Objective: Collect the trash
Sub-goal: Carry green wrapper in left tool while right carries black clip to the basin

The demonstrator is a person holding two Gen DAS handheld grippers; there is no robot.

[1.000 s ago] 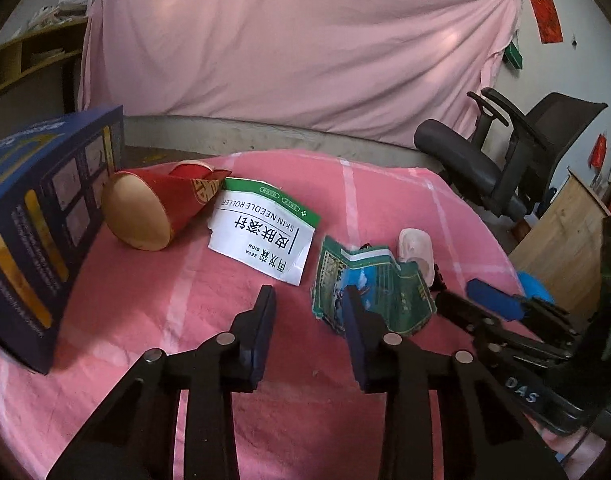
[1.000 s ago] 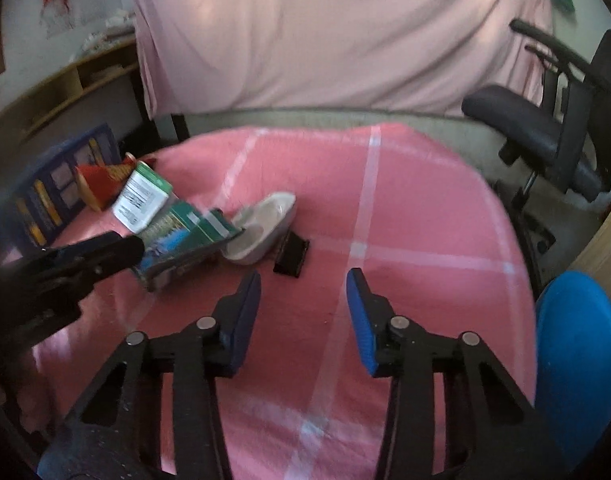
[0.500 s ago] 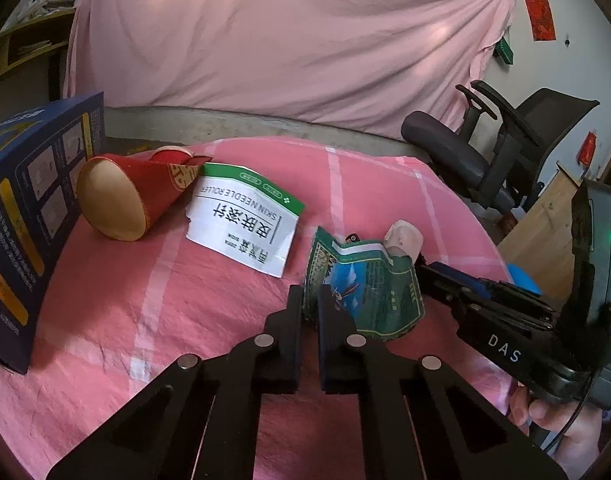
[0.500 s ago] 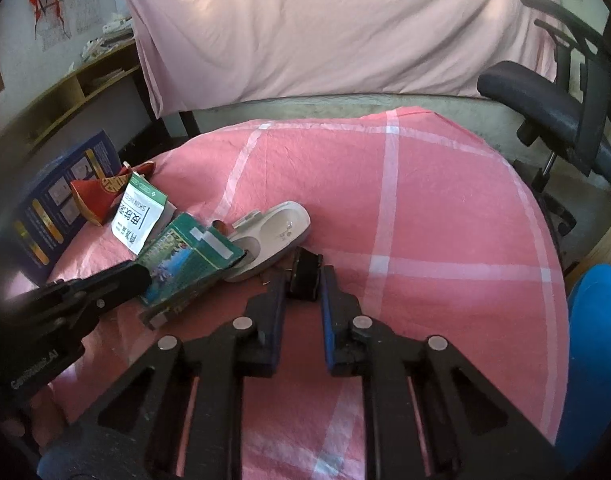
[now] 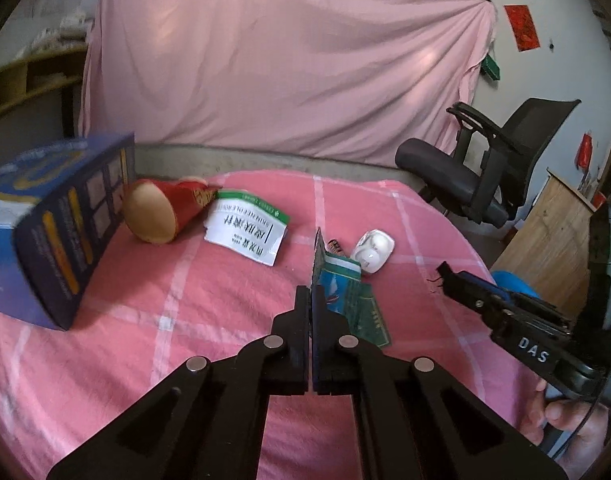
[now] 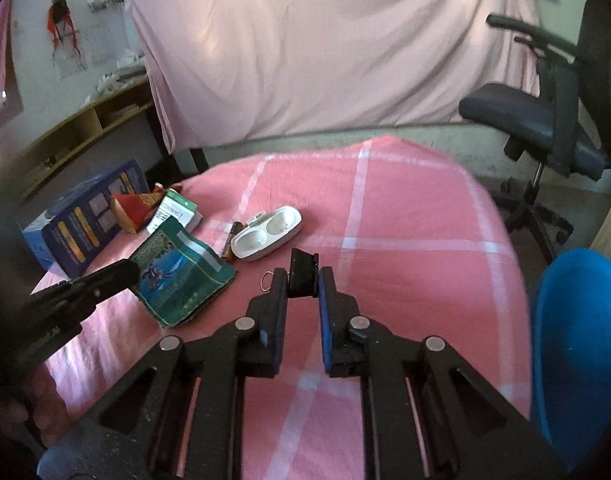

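My left gripper point(image 5: 310, 294) is shut on the edge of a green and blue foil pouch point(image 5: 347, 292), which stands on edge between the pads. The right wrist view shows the same pouch point(image 6: 181, 276) held just above the pink cloth by the left gripper point(image 6: 121, 274). My right gripper point(image 6: 302, 280) is shut on a small black piece point(image 6: 303, 264), pinched at its fingertips. In the left wrist view the right gripper point(image 5: 461, 282) comes in from the right with the black piece point(image 5: 445, 271) at its tip.
On the pink checked cloth point(image 5: 209, 304) lie a blue box point(image 5: 65, 232), a red paper cone point(image 5: 161, 212), a white and green packet point(image 5: 245, 228), a white plastic case point(image 6: 265, 232) and a battery point(image 6: 228, 240). A blue bin point(image 6: 577, 340) stands right; an office chair point(image 5: 485, 172) behind.
Both grippers went from open to shut: the left took the green pouch by its edge, the right took the black piece. Both then rose slightly with their loads.
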